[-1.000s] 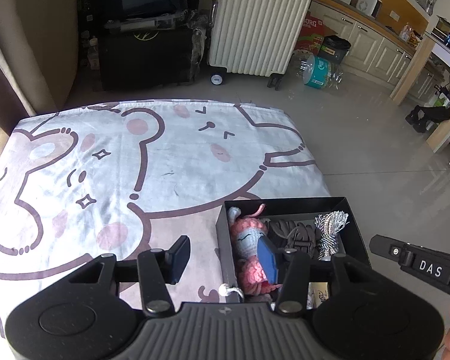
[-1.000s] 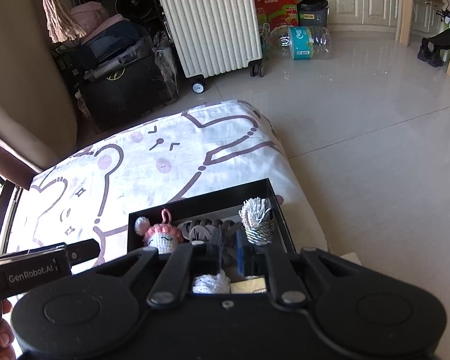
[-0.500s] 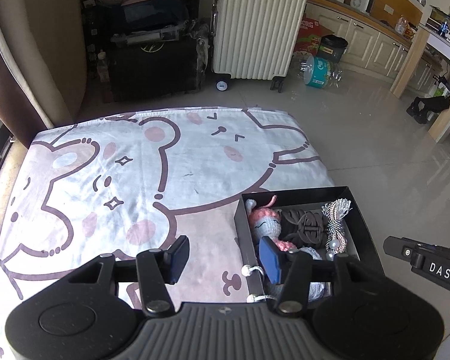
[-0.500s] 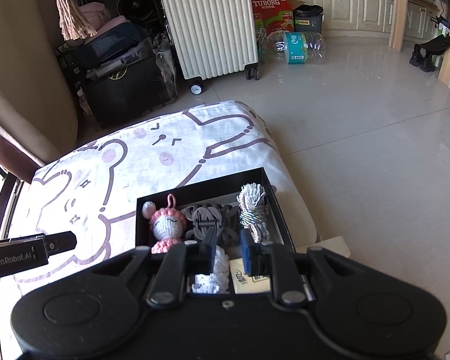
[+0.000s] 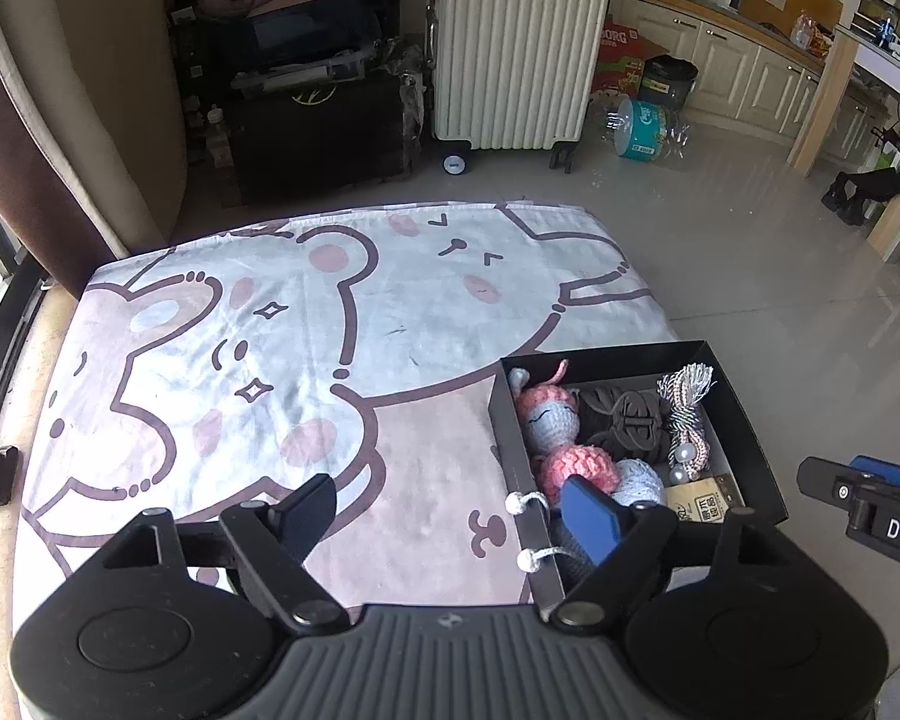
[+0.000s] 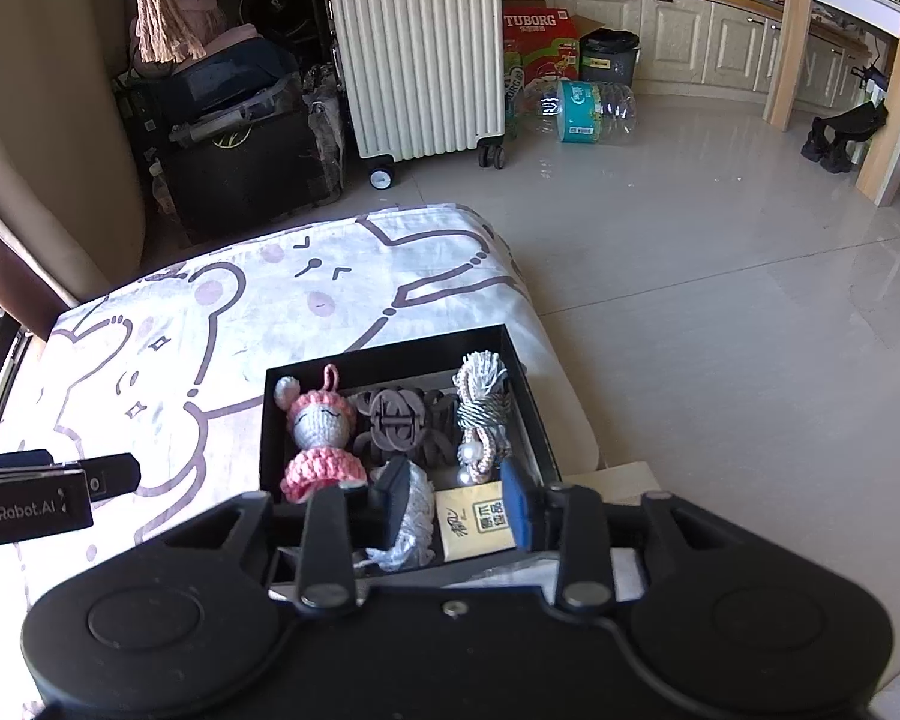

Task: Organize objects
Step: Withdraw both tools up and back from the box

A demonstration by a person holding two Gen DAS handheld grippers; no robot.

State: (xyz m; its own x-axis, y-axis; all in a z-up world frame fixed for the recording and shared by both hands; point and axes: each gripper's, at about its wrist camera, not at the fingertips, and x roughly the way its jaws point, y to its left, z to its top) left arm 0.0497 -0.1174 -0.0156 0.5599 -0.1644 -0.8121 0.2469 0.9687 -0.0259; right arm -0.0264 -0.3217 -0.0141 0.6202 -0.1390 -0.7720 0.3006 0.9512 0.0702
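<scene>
A black open box rests on the cartoon-print blanket near its right edge. Inside lie a pink crochet doll, a dark knot ornament, a grey tassel cord, a white knit piece and a small card. My right gripper hovers over the box's near end, jaws opening, pressing on nothing. My left gripper straddles the box's left wall, jaws opening wide, nothing held. The doll and the tassel cord also show in the left wrist view.
The blanket-covered surface ends just right of the box, with tiled floor below. A cream suitcase, black cases and a large water bottle stand beyond the far edge. A curtain hangs at far left.
Both grippers have pulled back and risen from the box, so more of it shows. Both sets of jaws have spread, the right from nearly shut.
</scene>
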